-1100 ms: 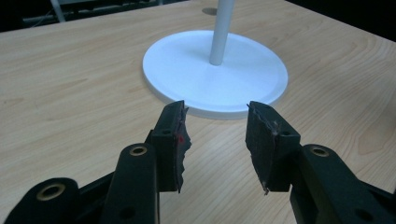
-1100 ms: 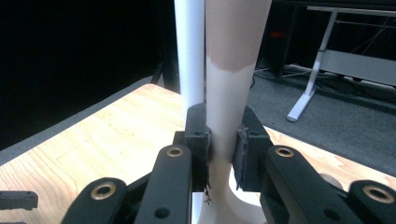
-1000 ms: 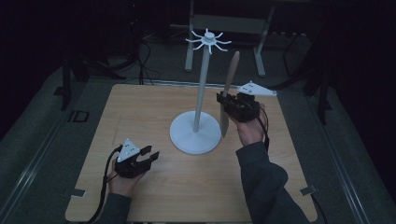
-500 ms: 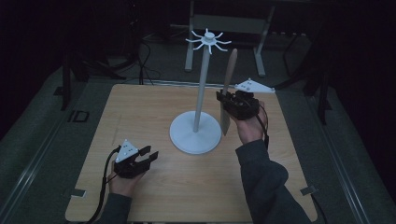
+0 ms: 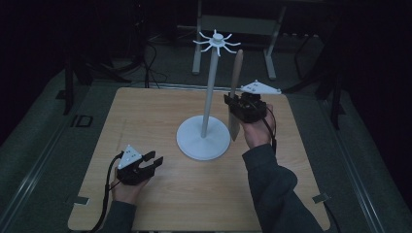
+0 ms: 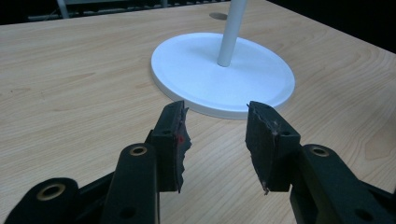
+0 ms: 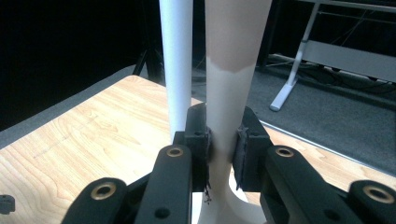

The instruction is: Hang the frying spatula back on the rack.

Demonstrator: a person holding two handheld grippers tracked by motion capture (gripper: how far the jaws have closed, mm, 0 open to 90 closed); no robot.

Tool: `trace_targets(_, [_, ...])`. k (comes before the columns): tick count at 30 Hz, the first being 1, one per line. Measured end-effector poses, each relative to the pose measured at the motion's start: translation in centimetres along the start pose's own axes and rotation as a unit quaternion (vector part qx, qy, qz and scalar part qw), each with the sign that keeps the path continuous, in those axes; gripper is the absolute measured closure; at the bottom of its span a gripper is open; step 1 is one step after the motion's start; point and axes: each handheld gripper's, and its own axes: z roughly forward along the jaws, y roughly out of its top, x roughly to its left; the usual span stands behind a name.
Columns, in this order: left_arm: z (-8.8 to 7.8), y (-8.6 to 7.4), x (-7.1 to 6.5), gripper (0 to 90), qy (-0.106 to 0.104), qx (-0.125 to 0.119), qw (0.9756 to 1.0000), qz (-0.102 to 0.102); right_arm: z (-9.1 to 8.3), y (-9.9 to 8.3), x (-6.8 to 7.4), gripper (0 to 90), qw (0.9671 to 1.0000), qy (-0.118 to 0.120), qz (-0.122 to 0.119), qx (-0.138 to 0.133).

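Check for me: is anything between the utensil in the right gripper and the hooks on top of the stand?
Nothing visible. The right gripper holds the utensil upright beside the stand's pole, its handle tip just below and right of the hooks. The left gripper sits open, well away.

The left gripper (image 5: pixel 151 162) sits low near the person's edge, held in the left hand (image 5: pixel 127 188), its jaws standing apart with nothing between them. The right gripper (image 5: pixel 234 108) is raised farther out, held by the right hand (image 5: pixel 257 132), and its jaws are clamped on a utensil (image 5: pixel 236 77), upright.
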Motion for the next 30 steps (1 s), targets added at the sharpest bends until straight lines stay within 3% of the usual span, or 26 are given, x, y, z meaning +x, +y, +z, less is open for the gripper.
trace_targets(14, [0.0, 0.0, 0.0, 58.1, -0.004, 0.002, 1.0, 0.0, 0.4, 0.2, 0.0, 78.2, 0.9999, -0.004, -0.01, 0.008])
trace_targets(30, [-0.2, 0.0, 0.1, 58.1, -0.003, -0.002, 1.0, 0.0, 1.1, 0.7, 0.3, 78.3, 0.9999, 0.0, -0.004, 0.013])
